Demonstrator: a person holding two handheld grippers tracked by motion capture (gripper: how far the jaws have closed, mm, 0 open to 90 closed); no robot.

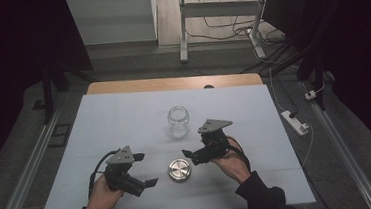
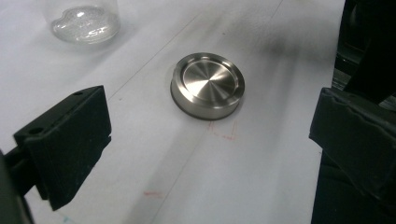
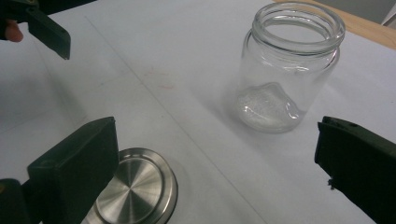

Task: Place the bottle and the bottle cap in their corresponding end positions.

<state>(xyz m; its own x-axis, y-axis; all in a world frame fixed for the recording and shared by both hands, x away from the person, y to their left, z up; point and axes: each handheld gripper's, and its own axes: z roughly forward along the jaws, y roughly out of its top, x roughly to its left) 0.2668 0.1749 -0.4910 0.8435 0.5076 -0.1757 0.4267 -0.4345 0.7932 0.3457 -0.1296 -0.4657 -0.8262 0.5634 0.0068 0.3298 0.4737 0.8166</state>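
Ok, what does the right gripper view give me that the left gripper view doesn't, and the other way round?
Right gripper view alone: the jar's open mouth, a strip of wooden table edge, and the other claw's tip at top left. Left gripper view alone: the whole metal lid seen unobstructed, with faint red marks on the sheet beside it. Both: the glass jar, the lid, the white sheet, and each claw's own two black jaws spread wide and holding nothing.

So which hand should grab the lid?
Probably the left gripper: its open jaws already point at the lid. The right gripper is just as near but faces the jar.
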